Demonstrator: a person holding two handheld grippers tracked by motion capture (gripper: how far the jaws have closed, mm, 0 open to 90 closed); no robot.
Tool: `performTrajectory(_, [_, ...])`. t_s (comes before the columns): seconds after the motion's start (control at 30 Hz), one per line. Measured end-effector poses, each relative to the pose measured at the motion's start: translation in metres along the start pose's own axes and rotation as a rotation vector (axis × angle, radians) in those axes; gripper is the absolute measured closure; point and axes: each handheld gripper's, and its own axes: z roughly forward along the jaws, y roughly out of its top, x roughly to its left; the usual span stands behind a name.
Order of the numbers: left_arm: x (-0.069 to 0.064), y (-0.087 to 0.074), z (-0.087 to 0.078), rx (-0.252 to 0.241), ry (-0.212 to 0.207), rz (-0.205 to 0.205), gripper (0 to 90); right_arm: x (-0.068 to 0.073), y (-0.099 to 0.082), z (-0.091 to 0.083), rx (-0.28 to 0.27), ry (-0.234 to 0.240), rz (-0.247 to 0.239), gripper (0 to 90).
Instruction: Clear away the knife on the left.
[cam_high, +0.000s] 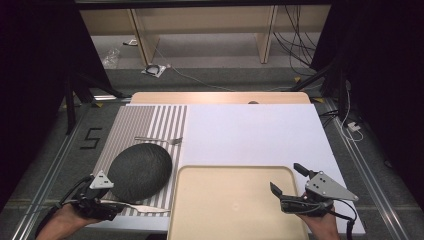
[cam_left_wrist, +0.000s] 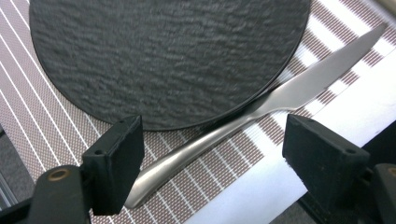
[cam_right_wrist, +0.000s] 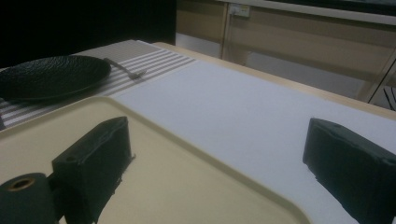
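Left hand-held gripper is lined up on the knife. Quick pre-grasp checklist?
1. Left hand-held gripper open: ok, jaws stand wide apart.
2. Knife between the jaws: ok, the handle passes between them.
3. Knife free to lift: not ok, it lies against the black plate edge; whether it is tucked under, cannot tell.
4. Jaws touching the handle: cannot tell.
5. Right hand-held gripper out of the way: ok, open above the beige tray.
6. Fork clear of the grasp: ok, it lies beyond the plate.

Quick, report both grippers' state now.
Left gripper: open, jaws either side of the knife, not holding it.
Right gripper: open, empty, over the tray.
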Motion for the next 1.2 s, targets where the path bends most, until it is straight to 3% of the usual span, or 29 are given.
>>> performTrajectory(0.63, [0.020,-0.002,0.025,0.135,-0.046,-0.027,22.8,0.000,0.000,0.001,0.003,0.002,-0.008,8.8])
performTrajectory(1.2, [0.018,0.003,0.038,0.198,-0.091,0.016,27.2,0.000,-0.001,0.002,0.019,0.008,-0.015,8.8])
